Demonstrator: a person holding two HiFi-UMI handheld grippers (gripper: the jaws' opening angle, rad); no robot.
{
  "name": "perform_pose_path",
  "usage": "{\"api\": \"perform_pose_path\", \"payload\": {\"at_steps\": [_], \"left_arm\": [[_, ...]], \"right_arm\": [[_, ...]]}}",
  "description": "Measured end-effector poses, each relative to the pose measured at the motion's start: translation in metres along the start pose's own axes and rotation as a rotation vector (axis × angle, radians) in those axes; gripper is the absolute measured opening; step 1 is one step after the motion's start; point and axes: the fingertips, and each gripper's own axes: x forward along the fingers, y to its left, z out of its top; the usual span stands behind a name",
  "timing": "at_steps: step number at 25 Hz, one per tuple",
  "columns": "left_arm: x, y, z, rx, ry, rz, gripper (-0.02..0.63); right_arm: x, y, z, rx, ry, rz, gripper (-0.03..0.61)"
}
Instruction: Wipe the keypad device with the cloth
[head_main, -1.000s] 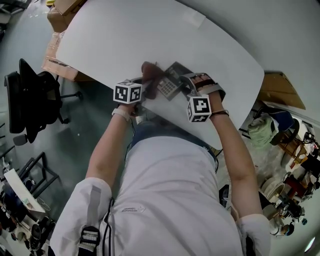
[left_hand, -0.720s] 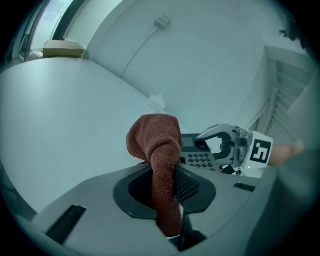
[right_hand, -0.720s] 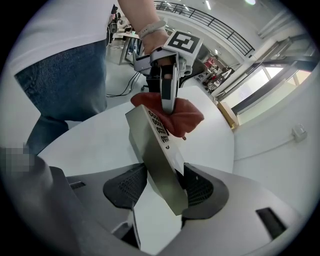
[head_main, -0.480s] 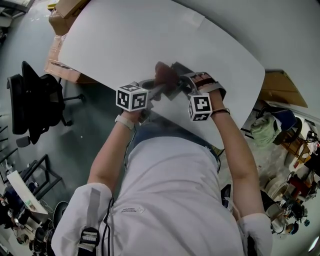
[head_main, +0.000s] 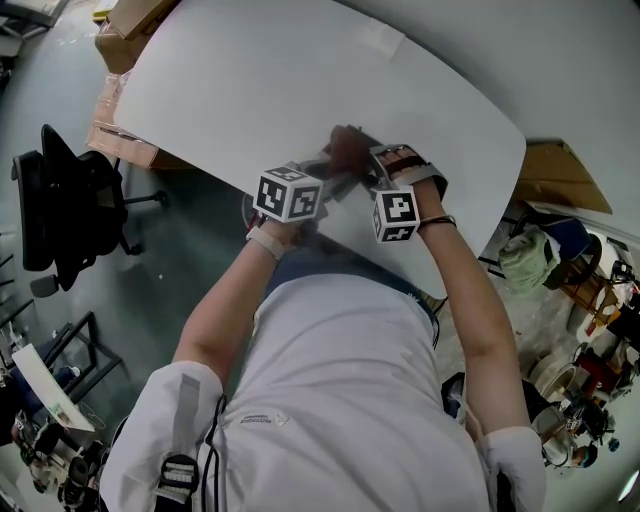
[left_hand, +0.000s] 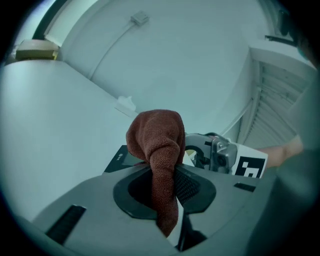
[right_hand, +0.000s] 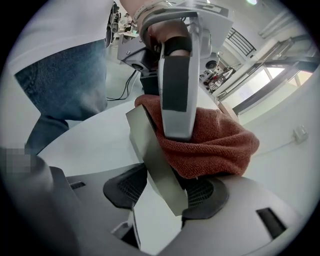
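Observation:
My left gripper (left_hand: 167, 186) is shut on a rust-brown cloth (left_hand: 156, 142), whose bunched end presses on the dark keypad device (left_hand: 121, 157). In the head view the cloth (head_main: 346, 150) covers most of the device (head_main: 342, 186), between the left gripper (head_main: 312, 180) and the right gripper (head_main: 378, 178). My right gripper (right_hand: 167, 190) is shut on the device's grey edge (right_hand: 155, 157), which stands tilted between its jaws. The cloth (right_hand: 212, 142) drapes over the device just beyond those jaws. The left gripper's finger (right_hand: 175, 75) lies on top of the cloth. The keys are hidden.
The white oval table (head_main: 250, 80) carries little else; a small pale tag (head_main: 385, 40) lies near its far edge. A black office chair (head_main: 65, 205) stands to the left on the floor. Cardboard boxes (head_main: 125, 25) sit beyond the table's left end.
My left gripper has carried the cloth rightward across the device, close up to the right gripper. The keypad face that showed a second ago is now covered. The right gripper has barely moved.

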Motion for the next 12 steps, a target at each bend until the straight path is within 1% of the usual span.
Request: {"api": "perform_pose_path", "payload": {"at_steps": [3,6,9,12], "left_arm": [[0.004,0.008,0.0,0.045,0.018,0.027,0.075],[0.007,0.014,0.001,0.057,0.024,0.043,0.075],[0.011,0.023,0.001,0.083,0.019,0.076,0.075],[0.015,0.034,0.002,0.078,0.024,0.095,0.075]], "right_arm": [[0.001,0.0,0.002,0.0,0.004,0.002,0.21],[0.001,0.0,0.001,-0.005,0.006,0.004,0.21],[0.002,0.002,0.002,-0.006,0.003,0.006,0.21],[0.003,0.004,0.002,-0.003,0.004,0.016,0.21]]}}
